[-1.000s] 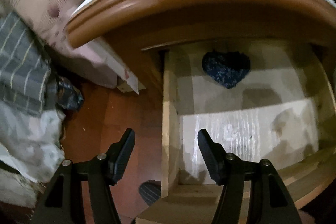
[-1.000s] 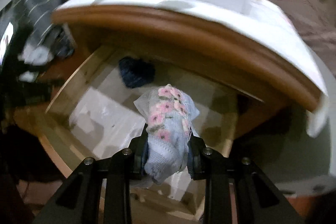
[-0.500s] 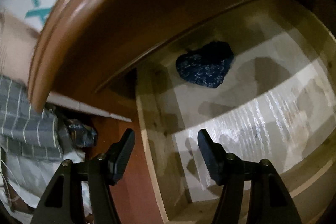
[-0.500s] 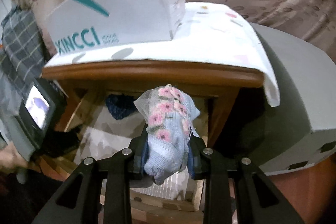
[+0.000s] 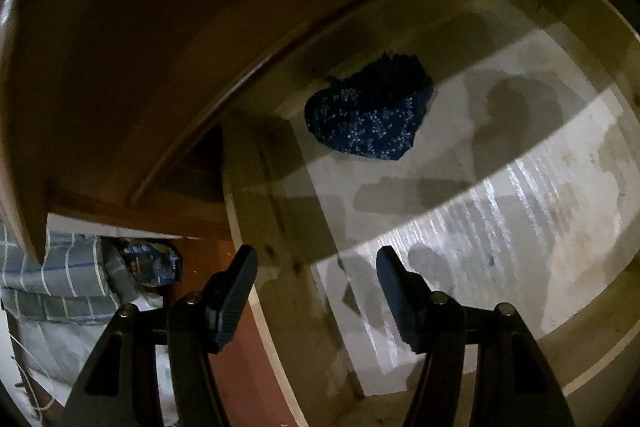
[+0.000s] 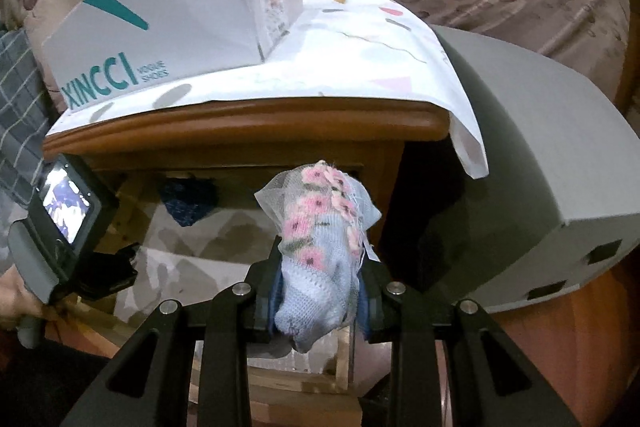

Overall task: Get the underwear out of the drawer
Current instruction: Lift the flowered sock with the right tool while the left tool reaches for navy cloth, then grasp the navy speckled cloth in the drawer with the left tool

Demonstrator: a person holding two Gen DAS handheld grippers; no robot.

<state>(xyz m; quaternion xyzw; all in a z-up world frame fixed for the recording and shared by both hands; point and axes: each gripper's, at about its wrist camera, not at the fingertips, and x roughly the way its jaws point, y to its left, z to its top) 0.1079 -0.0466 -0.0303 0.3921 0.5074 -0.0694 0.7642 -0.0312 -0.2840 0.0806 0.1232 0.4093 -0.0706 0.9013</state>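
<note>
My right gripper (image 6: 318, 301) is shut on a rolled light-blue piece of underwear (image 6: 320, 251) with pink flowers and a net trim, held up in front of the nightstand. The open drawer (image 5: 280, 227) has a pale lined bottom. A dark blue speckled piece of underwear (image 5: 370, 115) lies at its shaded back, also visible in the right wrist view as the dark blue underwear (image 6: 188, 201). My left gripper (image 5: 316, 287) is open and empty, tilted over the drawer's left wall, well short of the blue piece. The left gripper's body (image 6: 68, 227) shows at the left of the right wrist view.
The brown nightstand top (image 6: 248, 125) overhangs the drawer, with a white patterned sheet (image 6: 360, 51) and a white shoe box (image 6: 180, 15) on it. A grey box (image 6: 532, 163) stands at the right. Checked bedding (image 5: 56, 267) lies left of the drawer.
My left gripper has sunk under the nightstand top and rolled, so the blue piece looks nearer. My right gripper has drawn back from the drawer with the flowered piece held.
</note>
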